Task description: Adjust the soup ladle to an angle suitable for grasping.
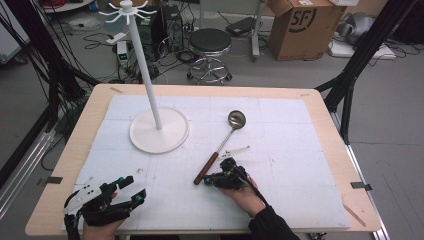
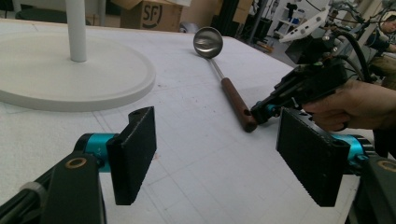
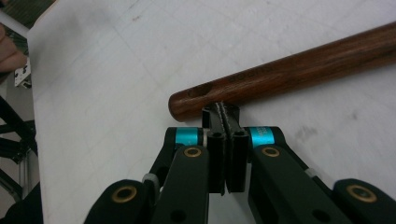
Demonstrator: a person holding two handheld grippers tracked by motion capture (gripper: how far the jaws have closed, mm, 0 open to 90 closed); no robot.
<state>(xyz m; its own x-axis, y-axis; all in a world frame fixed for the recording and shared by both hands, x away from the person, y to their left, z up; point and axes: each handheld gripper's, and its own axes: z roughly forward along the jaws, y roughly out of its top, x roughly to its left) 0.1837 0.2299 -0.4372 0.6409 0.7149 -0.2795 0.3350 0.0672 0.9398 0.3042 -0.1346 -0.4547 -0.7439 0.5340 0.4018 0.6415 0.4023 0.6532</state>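
The right hand-held gripper (image 3: 223, 108), jaws pressed together on nothing, noses the ladle's (image 1: 220, 148) wooden handle end, likely nudging it, while the left hand-held gripper (image 1: 131, 190) waits part-open and empty, farther from the ladle.

In the right gripper view, the ladle's wooden handle (image 3: 289, 70) runs off the frame at 3 o'clock, its bowl out of frame. In the left gripper view, the white stand's pole (image 2: 76, 28) is cut off at 12 o'clock, and its base (image 2: 70, 79) at 9 o'clock. Whether the right gripper (image 3: 226, 114) touches the handle cannot be told.
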